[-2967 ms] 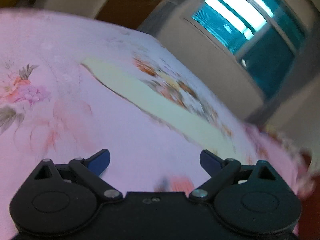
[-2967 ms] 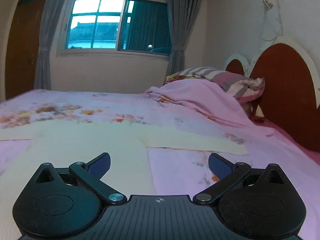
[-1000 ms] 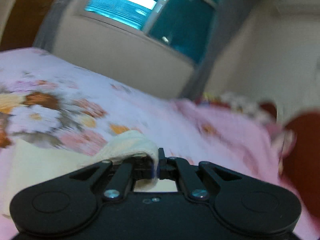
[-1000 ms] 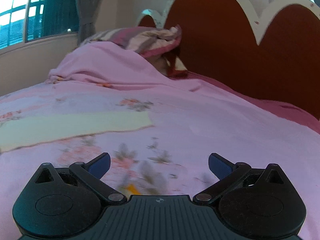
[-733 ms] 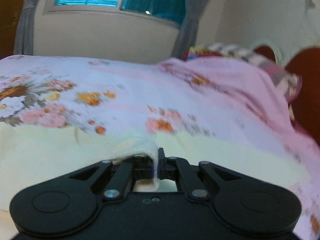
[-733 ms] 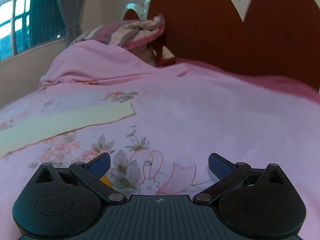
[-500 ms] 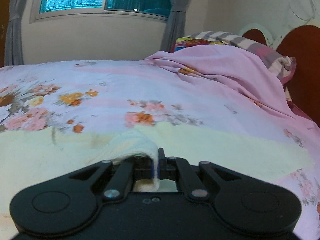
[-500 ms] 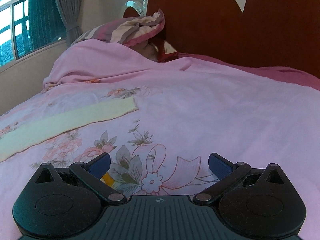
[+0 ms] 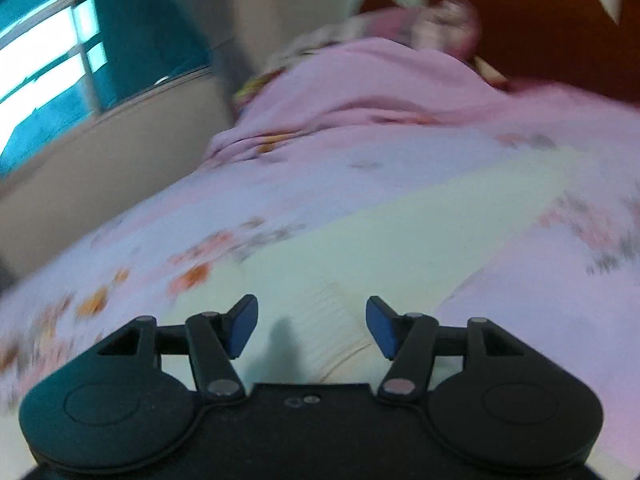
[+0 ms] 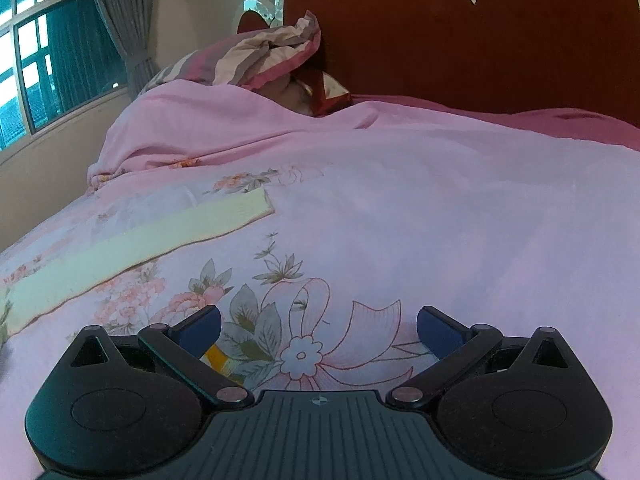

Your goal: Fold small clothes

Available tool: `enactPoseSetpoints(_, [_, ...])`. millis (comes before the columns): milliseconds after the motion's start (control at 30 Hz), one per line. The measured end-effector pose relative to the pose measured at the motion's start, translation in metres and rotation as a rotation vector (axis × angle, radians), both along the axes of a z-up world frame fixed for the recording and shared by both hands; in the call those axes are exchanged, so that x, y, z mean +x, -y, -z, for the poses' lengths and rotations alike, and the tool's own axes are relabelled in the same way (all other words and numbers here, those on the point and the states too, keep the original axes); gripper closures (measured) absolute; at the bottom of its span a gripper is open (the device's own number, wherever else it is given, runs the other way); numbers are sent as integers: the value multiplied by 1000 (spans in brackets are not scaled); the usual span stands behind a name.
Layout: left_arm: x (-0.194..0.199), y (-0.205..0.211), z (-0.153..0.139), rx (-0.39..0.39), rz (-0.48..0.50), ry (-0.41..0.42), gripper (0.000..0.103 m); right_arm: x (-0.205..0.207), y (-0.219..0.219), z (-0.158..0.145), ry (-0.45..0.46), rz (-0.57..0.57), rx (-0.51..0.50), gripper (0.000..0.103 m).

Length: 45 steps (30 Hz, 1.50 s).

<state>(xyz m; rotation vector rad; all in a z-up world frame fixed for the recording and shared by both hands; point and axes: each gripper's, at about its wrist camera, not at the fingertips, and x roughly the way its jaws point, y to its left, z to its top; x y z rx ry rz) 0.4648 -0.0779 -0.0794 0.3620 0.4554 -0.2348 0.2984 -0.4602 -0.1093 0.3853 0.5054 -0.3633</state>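
Cream garment (image 9: pixel 400 240): soft matt cloth with a finely ribbed cuff. Bedspread (image 10: pixel 440 220): smooth matt cloth printed with flowers. Headboard (image 10: pixel 460 32): polished reddish-brown wood with a faint sheen. Left gripper (image 9: pixel 312 324) and right gripper (image 10: pixel 318 330): matt black plastic, metal rivets, blue pads.

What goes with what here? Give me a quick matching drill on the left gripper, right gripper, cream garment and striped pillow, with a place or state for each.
Things:
1. left gripper
2. right gripper
3. cream garment
4. striped pillow

States or places:
A. against the dark red headboard
B. over floral bedspread, nothing between its fingers
C. jaws opening above a ribbed cloth edge
D. spread flat on the bedspread

Pairs: 1-C, 2-B, 3-D, 4-A
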Motion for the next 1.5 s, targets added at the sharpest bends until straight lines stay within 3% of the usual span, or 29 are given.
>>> enactPoseSetpoints(133, [-49, -78, -7, -139, -245, 34, 43, 0, 1, 0, 7, 0, 12, 0])
enactPoseSetpoints(267, [-102, -163, -4, -113, -480, 63, 45, 0, 1, 0, 6, -7, 4, 0])
enactPoseSetpoints(333, [-108, -202, -3, -134, -587, 27, 45, 1, -1, -1, -1, -11, -10, 0])
enactPoseSetpoints(433, [-98, -248, -1, -246, -682, -37, 45, 3, -6, -2, -15, -6, -33, 0])
enactPoseSetpoints(567, [-72, -275, 12, -333, -713, -132, 43, 6, -10, -2, -29, -2, -62, 0])
enactPoseSetpoints(600, [-69, -276, 16, -327, -709, -132, 43, 7, -13, -3, -34, -8, -76, 0])
enactPoseSetpoints(700, [-75, -280, 5, -306, -737, -31, 43, 14, -28, -13, -15, -77, -138, 0])
enactPoseSetpoints(800, [-74, -281, 17, -212, -717, -91, 43, 27, -49, -30, 73, -178, -141, 0])
enactPoseSetpoints(833, [-76, -283, 21, -213, -697, -111, 43, 33, -55, -34, 85, -199, -143, 0])
enactPoseSetpoints(933, [-83, -296, 20, -332, -647, -135, 45, 61, -78, -41, 109, -283, -104, 2])
enactPoseSetpoints(967, [-86, -298, 19, -349, -644, -137, 45, 69, -86, -42, 114, -316, -85, 12])
enactPoseSetpoints(1000, [-88, -298, 19, -352, -630, -138, 44, 80, -95, -42, 113, -370, -55, 63])
enactPoseSetpoints(1033, [-90, -297, 19, -346, -617, -138, 44, 91, -104, -42, 94, -419, -24, 99])
enactPoseSetpoints(1167, [-94, -286, 20, -305, -579, -119, 44, 133, -146, -43, 84, -583, 74, 99])
enactPoseSetpoints(1200, [-93, -285, 21, -295, -577, -115, 44, 143, -158, -42, 71, -619, 91, 92])
enactPoseSetpoints(1267, [-90, -285, 22, -289, -581, -119, 44, 166, -180, -37, 56, -688, 134, 69])
enactPoseSetpoints(1333, [-88, -287, 23, -298, -584, -118, 44, 182, -197, -32, 56, -710, 143, 28])
enactPoseSetpoints(1467, [-89, -289, 26, -314, -585, -103, 44, 208, -220, -26, 81, -773, 186, 28])
enactPoseSetpoints(1500, [-89, -290, 26, -320, -586, -97, 44, 216, -227, -25, 73, -791, 181, 39])
